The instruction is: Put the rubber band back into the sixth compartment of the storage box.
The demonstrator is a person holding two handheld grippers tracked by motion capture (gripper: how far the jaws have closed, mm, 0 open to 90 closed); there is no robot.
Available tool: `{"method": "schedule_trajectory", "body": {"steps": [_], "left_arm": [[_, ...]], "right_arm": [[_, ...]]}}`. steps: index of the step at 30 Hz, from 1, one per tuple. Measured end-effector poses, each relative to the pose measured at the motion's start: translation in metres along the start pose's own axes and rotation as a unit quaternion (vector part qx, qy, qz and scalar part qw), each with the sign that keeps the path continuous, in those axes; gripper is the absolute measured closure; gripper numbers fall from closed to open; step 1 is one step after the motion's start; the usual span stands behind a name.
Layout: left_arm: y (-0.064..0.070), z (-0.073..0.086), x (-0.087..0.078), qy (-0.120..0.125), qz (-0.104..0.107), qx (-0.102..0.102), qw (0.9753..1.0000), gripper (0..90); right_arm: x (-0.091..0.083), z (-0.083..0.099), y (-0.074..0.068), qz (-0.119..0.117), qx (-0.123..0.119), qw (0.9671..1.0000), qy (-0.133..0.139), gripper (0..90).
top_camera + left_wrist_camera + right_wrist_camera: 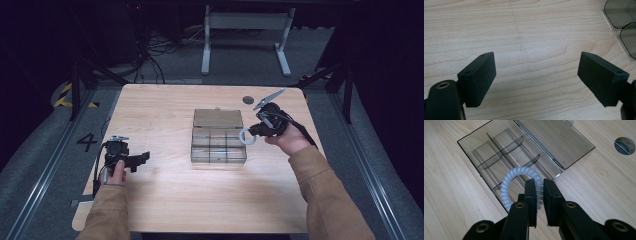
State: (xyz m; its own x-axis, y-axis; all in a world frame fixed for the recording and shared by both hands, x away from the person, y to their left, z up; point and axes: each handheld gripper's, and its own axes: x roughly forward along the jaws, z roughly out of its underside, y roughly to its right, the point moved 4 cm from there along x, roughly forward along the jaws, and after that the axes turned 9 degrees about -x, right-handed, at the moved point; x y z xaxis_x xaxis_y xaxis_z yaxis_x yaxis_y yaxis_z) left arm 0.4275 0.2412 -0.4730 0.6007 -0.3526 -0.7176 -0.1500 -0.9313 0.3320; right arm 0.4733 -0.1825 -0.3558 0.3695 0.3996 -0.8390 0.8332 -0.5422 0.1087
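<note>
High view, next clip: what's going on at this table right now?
A person sits at a wooden table with a gripper in each hand. The right gripper is shut on a white spiral hair tie and holds it over the right end of an open clear plastic organizer box, lid folded back. The left gripper is open over bare wood, away from the box.

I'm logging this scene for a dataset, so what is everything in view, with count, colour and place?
Organizer box: one, clear smoky grey, lid open, table centre.
Coiled ring: one, white, held at the box's right edge.
Round hole: one, dark, far side of the table.
Table: one, light wood.
Desk frame: one, grey-white, on the floor behind.
Left gripper: one, black, jaws apart over bare table.
Right gripper: one, black, jaws clamped on the ring.
Sleeves: two, tan.
</note>
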Motion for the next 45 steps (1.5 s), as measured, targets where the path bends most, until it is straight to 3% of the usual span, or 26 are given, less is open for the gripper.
{"method": "schedule_trajectory", "body": {"steps": [3, 17, 45], "left_arm": [[0.000, 0.000, 0.000, 0.000, 0.000, 0.000, 1.0000, 15.9], [0.000, -0.001, 0.000, 0.001, 0.001, 0.002, 1.0000, 15.9], [0.000, 0.000, 0.000, -0.001, 0.003, 0.001, 1.0000, 15.9]], "right_arm": [[0.003, -0.006, -0.002, 0.000, -0.009, 1.0000, -0.001, 82.0], [0.015, -0.019, -0.004, -0.005, -0.011, 0.9999, -0.003, 82.0], [0.058, -0.008, -0.013, -0.009, -0.007, 0.9988, -0.048, 82.0]]}}
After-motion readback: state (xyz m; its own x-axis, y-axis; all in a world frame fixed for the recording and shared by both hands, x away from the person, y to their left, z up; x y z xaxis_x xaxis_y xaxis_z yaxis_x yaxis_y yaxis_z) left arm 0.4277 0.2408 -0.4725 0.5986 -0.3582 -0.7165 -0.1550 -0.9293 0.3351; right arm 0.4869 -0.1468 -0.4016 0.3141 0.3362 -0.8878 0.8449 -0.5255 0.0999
